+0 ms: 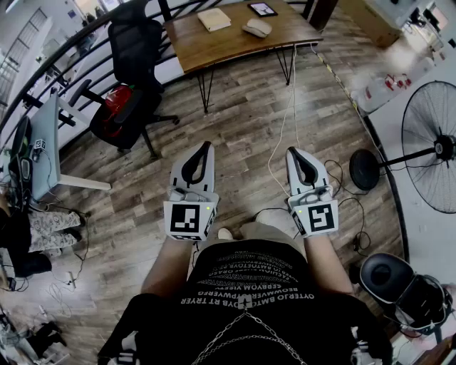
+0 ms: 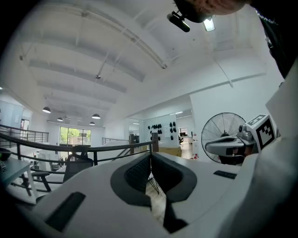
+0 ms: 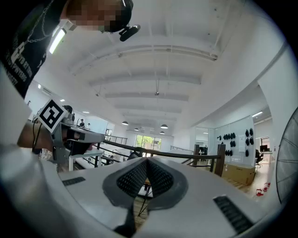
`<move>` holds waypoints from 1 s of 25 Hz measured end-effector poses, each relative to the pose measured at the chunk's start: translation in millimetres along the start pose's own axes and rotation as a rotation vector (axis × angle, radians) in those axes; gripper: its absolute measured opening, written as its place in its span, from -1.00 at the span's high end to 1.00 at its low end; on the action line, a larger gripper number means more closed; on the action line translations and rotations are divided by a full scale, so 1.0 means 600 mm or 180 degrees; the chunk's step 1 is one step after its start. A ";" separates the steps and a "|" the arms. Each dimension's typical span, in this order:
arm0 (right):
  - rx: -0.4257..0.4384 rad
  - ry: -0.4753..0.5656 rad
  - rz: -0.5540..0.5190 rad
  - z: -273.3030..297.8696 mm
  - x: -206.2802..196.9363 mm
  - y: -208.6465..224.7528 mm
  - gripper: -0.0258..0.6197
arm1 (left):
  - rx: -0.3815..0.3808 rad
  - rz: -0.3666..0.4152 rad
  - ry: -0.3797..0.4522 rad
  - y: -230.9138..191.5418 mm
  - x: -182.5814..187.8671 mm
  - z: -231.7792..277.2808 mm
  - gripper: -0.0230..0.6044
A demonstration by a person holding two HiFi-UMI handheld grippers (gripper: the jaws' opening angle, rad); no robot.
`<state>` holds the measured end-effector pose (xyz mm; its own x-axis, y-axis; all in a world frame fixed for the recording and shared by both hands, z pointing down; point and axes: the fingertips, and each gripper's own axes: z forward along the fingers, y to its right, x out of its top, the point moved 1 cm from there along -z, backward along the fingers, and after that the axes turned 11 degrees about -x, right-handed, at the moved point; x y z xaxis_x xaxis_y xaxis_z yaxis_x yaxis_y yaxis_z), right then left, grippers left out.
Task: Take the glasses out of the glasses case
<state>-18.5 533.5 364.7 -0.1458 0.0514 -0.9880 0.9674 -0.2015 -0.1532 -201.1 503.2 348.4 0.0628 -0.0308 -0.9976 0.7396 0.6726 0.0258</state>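
A pale oblong case (image 1: 258, 28), likely the glasses case, lies closed on the wooden table (image 1: 214, 46) far ahead. No glasses show. Both grippers are held level in front of the person's body, over the wood floor and well short of the table. In the head view the left gripper (image 1: 206, 146) has its tips together with nothing between them. The right gripper (image 1: 293, 152) is shut and empty as well. In the left gripper view the dark pads (image 2: 139, 174) meet at the tip. The right gripper view shows its pads (image 3: 135, 179) touching too.
On the table also lie a beige folder (image 1: 214, 19) and a tablet (image 1: 262, 8). A black office chair (image 1: 132, 64) stands left of the table, and a white desk (image 1: 46, 150) further left. A standing fan (image 1: 431, 153) is at the right. Cables (image 1: 281, 150) trail over the floor.
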 end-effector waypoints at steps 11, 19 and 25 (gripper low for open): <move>0.0089 -0.0101 0.0068 0.063 -0.037 0.105 0.87 | 0.0035 0.0047 -0.0060 0.017 -0.005 0.130 0.83; 0.0317 -0.0067 0.0049 0.097 -0.039 0.176 0.86 | 0.0145 0.0102 -0.0031 0.039 0.025 0.209 0.83; 0.0402 -0.0078 0.0093 0.117 -0.051 0.225 0.67 | 0.0159 0.0157 -0.0028 0.071 0.032 0.259 0.84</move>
<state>102.2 435.9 372.6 -0.1243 0.0200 -0.9920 0.9379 -0.3241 -0.1241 -64.2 416.4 340.5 0.1058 -0.0050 -0.9944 0.7678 0.6358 0.0785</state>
